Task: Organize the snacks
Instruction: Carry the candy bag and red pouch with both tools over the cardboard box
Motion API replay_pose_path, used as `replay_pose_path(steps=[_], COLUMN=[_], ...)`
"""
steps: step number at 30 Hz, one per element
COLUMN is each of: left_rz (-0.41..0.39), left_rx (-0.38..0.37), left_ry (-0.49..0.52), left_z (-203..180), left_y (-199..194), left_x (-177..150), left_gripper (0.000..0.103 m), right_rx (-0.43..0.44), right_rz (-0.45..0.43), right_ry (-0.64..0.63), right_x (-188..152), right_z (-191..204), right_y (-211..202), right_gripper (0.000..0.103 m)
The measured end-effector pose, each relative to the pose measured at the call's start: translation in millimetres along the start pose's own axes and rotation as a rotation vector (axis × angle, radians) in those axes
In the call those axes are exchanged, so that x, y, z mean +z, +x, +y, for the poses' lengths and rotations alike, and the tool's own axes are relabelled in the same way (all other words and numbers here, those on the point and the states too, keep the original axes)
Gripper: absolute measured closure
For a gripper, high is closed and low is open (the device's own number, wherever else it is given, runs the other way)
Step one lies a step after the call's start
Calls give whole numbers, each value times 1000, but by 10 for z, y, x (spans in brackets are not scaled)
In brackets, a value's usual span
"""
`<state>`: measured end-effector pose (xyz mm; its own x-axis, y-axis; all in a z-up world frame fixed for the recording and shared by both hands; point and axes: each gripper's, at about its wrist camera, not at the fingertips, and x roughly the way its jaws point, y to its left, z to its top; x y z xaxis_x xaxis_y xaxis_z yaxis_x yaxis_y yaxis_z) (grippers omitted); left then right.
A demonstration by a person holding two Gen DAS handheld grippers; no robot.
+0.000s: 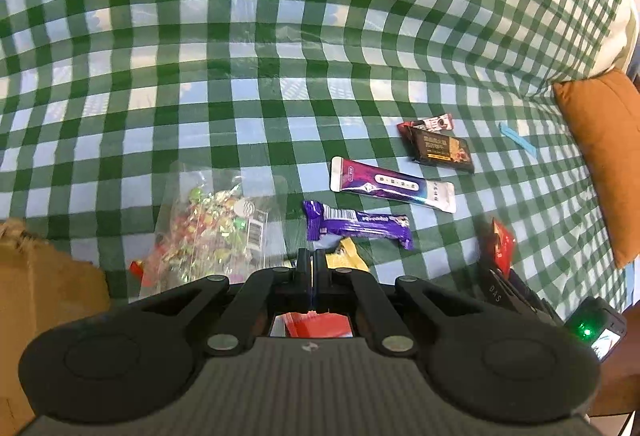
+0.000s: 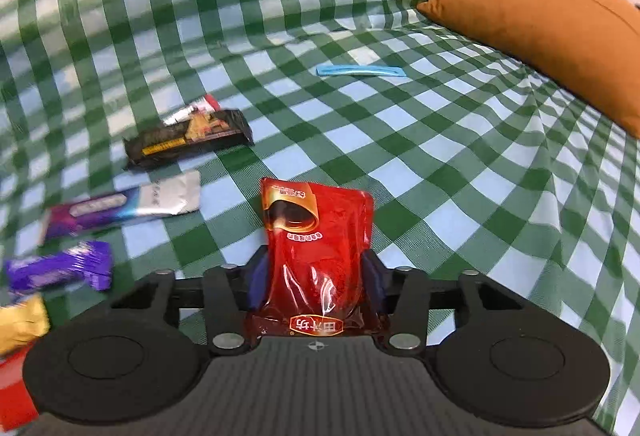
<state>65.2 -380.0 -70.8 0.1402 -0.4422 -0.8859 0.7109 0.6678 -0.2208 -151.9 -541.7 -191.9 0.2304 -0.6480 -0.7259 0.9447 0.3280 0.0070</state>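
Observation:
My right gripper [image 2: 316, 268] is shut on a red snack pouch [image 2: 318, 248] and holds it upright above the checked cloth; the pouch also shows at the right of the left wrist view [image 1: 500, 246]. My left gripper [image 1: 313, 262] is shut with nothing between its fingers, above a yellow candy [image 1: 348, 258]. On the cloth lie a purple bar [image 1: 360, 226], a purple-and-white stick pack [image 1: 392, 185], a dark chocolate bar [image 1: 442, 149] and a clear bag of wrapped candies [image 1: 212, 232]. The same snacks show in the right wrist view: purple bar [image 2: 60, 268], stick pack [image 2: 124, 209], dark bar [image 2: 188, 139].
An orange cushion [image 2: 548, 19] lies at the right. A blue plastic clip [image 2: 360, 70] lies on the cloth beyond the snacks. A cardboard box [image 1: 36, 300] stands at the left near edge. A red wrapper [image 2: 16, 392] sits at the lower left.

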Motion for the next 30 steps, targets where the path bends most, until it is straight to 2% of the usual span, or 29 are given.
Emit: replay_pose_path(steps=[4, 10, 12, 13, 14, 15, 16, 17, 18, 19, 21, 24, 26, 30], left_rz=[-40, -151, -147, -115, -75, -39, -19, 3, 19, 24, 37, 87, 108, 166], left_rx=[-47, -98, -104, -136, -176, -190, -178, -163, -115, -73, 7, 43, 89, 106], left_ry=[3, 18, 25, 33, 30, 17, 17, 26, 39, 44, 46, 30, 25, 52], left_z=[6, 101, 123, 125, 128, 133, 124, 121, 108, 123, 169, 284, 352, 450], left_y=[-373, -1171, -1265, -1242, -1167, -1026, -890, -744, -541, -393, -36, 458, 732, 1132], left_x=[-82, -244, -281, -268, -233, -188, -143, -95, -19, 40, 198, 409, 491, 497], left_gripper=[103, 103, 103, 103, 100, 90, 65, 50, 27, 16, 16, 6, 4, 1], right_rx=[34, 168, 196, 211, 219, 218, 212, 203, 198, 199, 191, 193, 191, 192], right_rz=[-67, -217, -228, -220, -207, -193, -174, -149, -122, -101, -81, -63, -49, -26], right_ry=[16, 6, -14, -15, -7, -2, 3, 10, 21, 32, 35, 22, 13, 1], right_x=[62, 155, 99, 63, 21, -2, -31, -61, -95, -122, -167, -172, -188, -198], right_z=[-49, -73, -57, -57, -59, -56, -54, -64, -76, -91, -106, -127, -111, -29], right_y=[-364, -1449, -1740, -1838, -1903, -1918, -1906, -1877, -1837, -1793, -1706, -1463, -1311, -1023], right_gripper=[59, 59, 59, 59, 59, 59, 59, 59, 59, 59, 59, 59, 59, 59])
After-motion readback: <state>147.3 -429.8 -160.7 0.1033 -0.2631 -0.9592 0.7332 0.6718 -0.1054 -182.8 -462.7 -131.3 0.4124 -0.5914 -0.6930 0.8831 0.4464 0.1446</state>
